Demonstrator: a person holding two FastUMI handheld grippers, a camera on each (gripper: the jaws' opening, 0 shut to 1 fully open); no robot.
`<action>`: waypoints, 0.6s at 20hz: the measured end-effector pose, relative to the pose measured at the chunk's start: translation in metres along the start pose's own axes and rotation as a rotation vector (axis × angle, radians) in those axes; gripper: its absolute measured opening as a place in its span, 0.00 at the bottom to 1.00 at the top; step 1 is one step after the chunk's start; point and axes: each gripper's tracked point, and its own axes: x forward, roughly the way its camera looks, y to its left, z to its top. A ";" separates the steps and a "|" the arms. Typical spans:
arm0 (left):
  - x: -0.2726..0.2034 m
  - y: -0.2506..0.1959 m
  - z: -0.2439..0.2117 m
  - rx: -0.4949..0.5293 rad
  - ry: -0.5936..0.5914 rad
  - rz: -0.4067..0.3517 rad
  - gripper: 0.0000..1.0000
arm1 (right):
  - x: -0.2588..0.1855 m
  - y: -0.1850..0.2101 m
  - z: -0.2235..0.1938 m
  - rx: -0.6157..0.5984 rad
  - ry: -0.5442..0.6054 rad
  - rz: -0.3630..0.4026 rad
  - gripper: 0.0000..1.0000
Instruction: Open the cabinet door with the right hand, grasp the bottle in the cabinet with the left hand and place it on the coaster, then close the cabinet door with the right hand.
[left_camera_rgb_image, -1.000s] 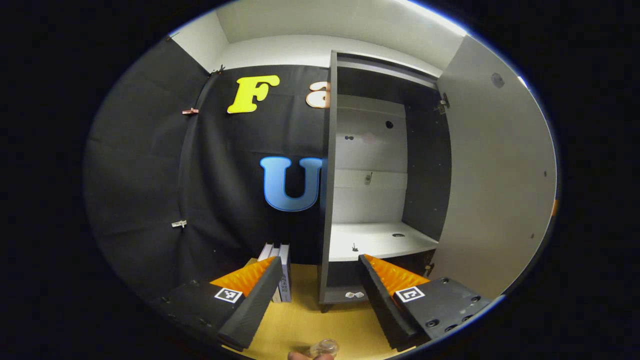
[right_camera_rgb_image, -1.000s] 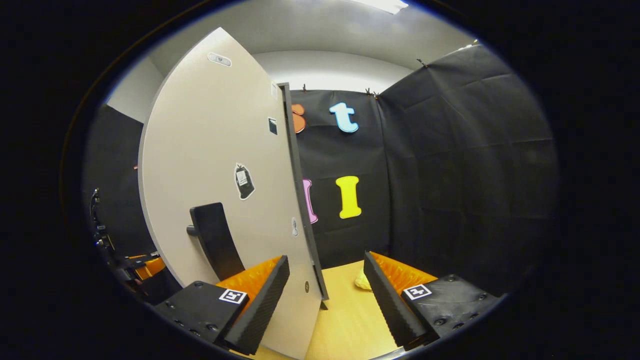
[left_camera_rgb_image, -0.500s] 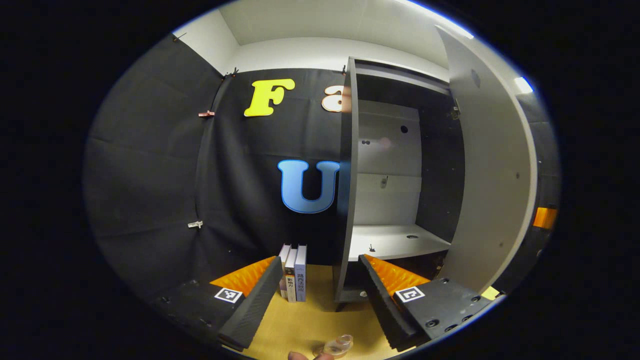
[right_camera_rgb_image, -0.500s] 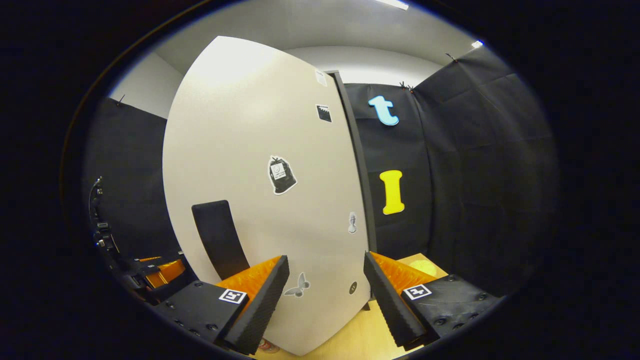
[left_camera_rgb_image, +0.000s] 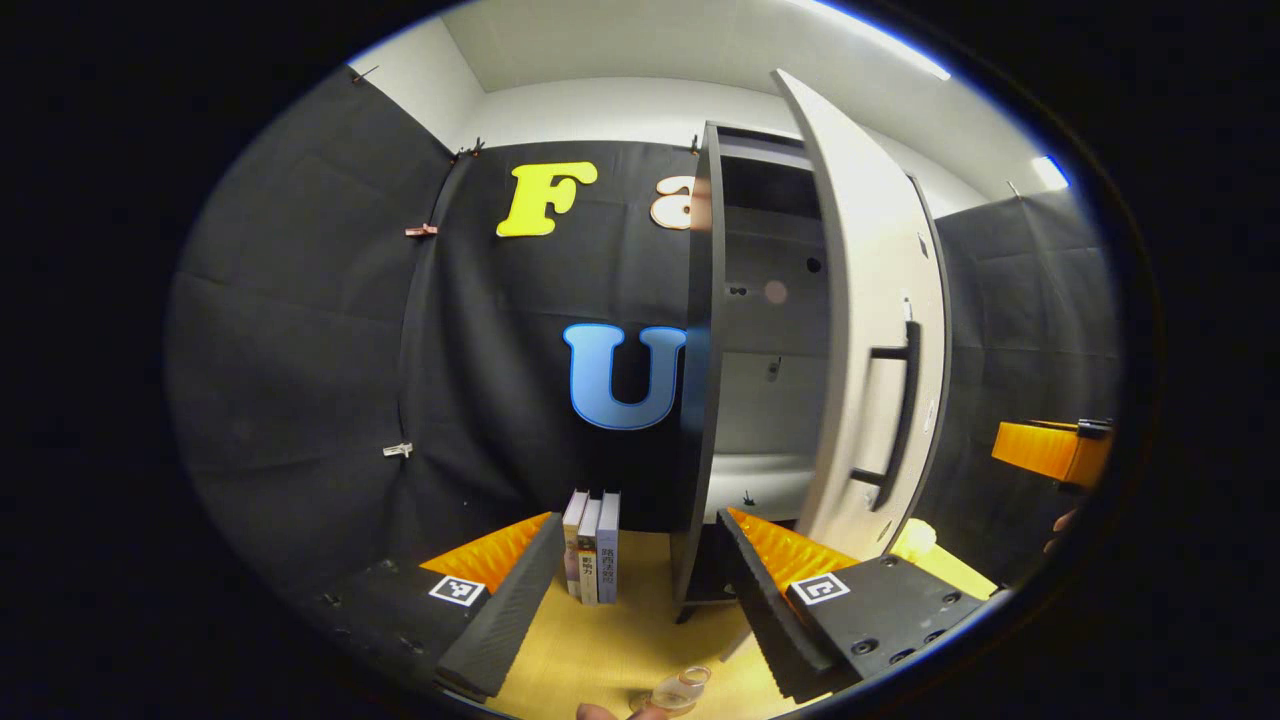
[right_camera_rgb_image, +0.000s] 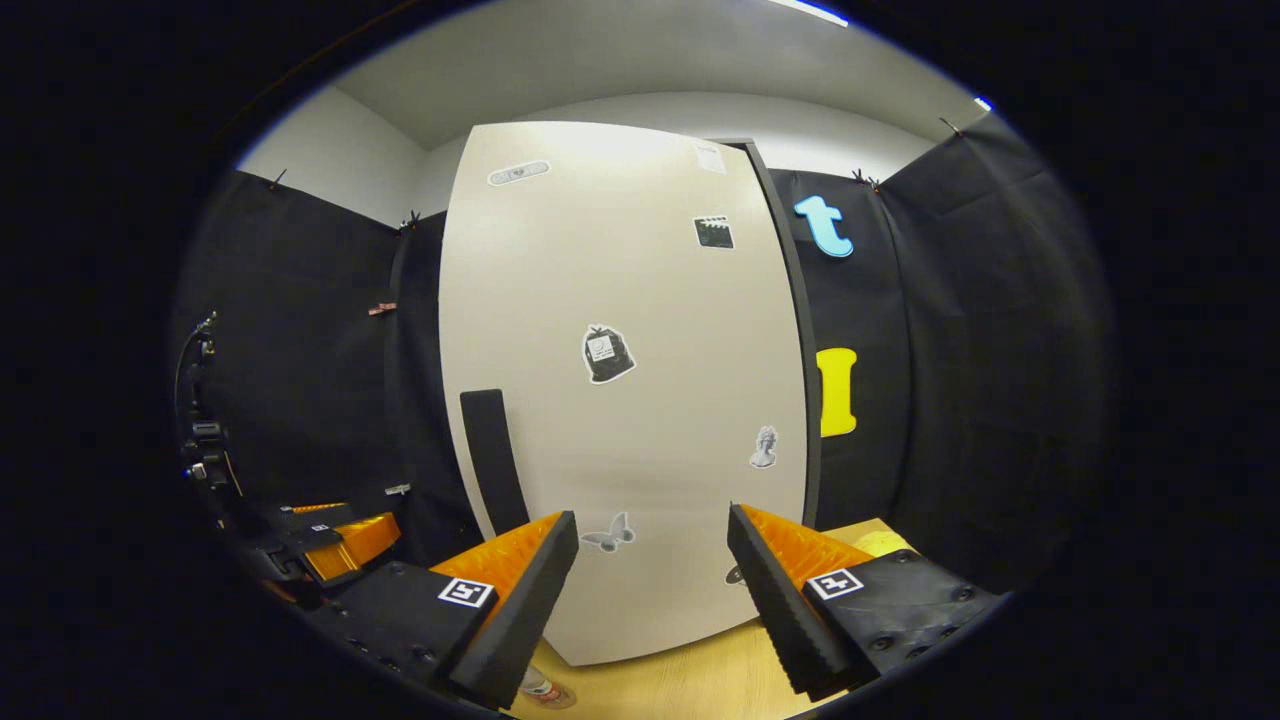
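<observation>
Cabinet door (right_camera_rgb_image: 620, 400): pale panel, dark vertical handle (right_camera_rgb_image: 492, 460), standing part-way closed in the left gripper view, a narrow gap open onto the white shelf (left_camera_rgb_image: 765, 480); closing judged the step in hand, final shut outstanding. Bottle (left_camera_rgb_image: 680, 690): clear, standing on the desk (left_camera_rgb_image: 620, 640) in front of the cabinet door, at the frame's bottom edge; coaster beneath it cannot be confirmed. Left gripper (left_camera_rgb_image: 640, 590): fingers apart, empty. Right gripper (right_camera_rgb_image: 650, 590): fingers apart, empty, facing the door's front. Books (left_camera_rgb_image: 592, 545): upright, left of the cabinet; spine writing too small to read. Door stickers (right_camera_rgb_image: 607, 354): pictorial, no legible text.
</observation>
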 end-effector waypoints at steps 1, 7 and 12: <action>0.001 0.000 0.002 0.002 -0.003 0.001 0.94 | 0.000 -0.002 0.000 -0.003 0.000 -0.008 0.97; 0.003 -0.010 0.008 0.027 -0.022 -0.007 0.94 | -0.001 -0.023 -0.003 -0.024 0.008 -0.066 0.98; 0.004 -0.019 0.006 0.030 -0.031 -0.027 0.94 | -0.009 -0.048 -0.007 -0.074 0.015 -0.129 0.98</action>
